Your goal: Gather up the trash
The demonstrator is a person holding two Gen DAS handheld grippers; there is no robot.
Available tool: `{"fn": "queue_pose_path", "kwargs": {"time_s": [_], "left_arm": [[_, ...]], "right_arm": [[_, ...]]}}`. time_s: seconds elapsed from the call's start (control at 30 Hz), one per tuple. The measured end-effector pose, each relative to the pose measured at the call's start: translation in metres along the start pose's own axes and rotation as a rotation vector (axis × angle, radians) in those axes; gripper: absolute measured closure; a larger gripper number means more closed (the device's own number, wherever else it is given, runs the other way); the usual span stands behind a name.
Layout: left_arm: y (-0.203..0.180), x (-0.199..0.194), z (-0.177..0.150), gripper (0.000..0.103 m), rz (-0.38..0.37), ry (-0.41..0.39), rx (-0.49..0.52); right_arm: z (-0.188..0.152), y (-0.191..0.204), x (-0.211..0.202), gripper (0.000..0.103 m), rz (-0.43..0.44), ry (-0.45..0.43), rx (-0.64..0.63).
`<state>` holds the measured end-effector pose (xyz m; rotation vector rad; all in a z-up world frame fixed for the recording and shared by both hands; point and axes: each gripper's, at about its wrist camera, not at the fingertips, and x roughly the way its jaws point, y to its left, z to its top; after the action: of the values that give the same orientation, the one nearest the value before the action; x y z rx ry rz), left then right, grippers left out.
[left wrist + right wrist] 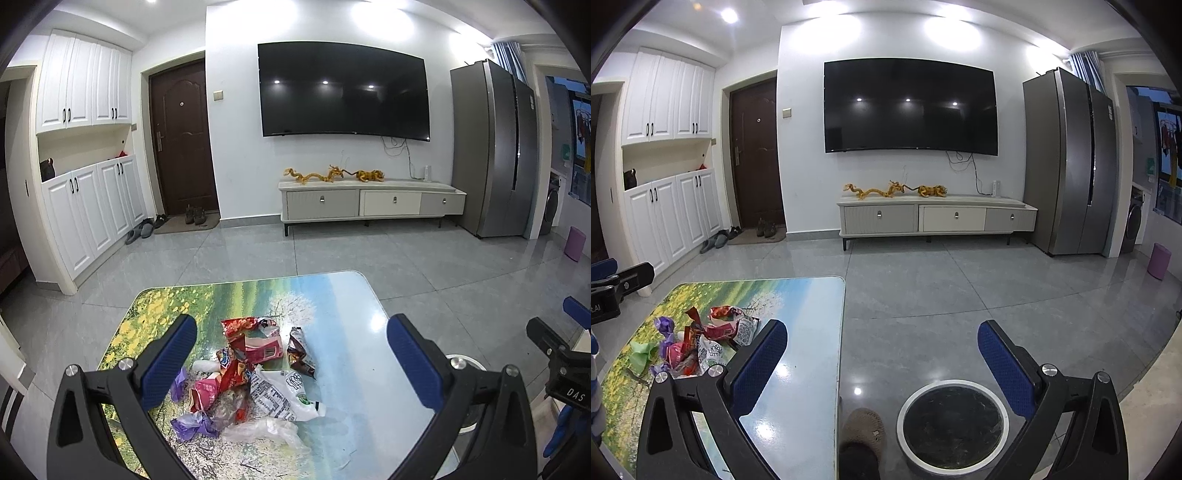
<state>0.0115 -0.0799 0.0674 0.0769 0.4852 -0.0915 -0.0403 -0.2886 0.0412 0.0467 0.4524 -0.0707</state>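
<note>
A: Where's the trash?

B: A heap of snack wrappers (255, 354) lies on the landscape-print table (354, 332), with a clear plastic bag (264, 430) at its near edge and purple scraps (192, 424) beside that.

A: And the tools?

B: The left gripper (291, 360) hangs above the heap, jaws wide, holding nothing. The right gripper (882, 363) gapes empty past the table's right edge, over a round black-lined bin (953, 426) on the floor.
</note>
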Motion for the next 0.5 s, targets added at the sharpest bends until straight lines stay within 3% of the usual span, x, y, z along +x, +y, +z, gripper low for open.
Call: {"fn": "queue_pose_path", "kwargs": {"time_s": [0.5], "left_arm": [[0.014, 0.017, -0.001, 0.0, -0.011, 0.021, -0.032]], "right_arm": [[0.004, 0.006, 0.015, 0.0, -0.006, 0.028, -0.018]]}}
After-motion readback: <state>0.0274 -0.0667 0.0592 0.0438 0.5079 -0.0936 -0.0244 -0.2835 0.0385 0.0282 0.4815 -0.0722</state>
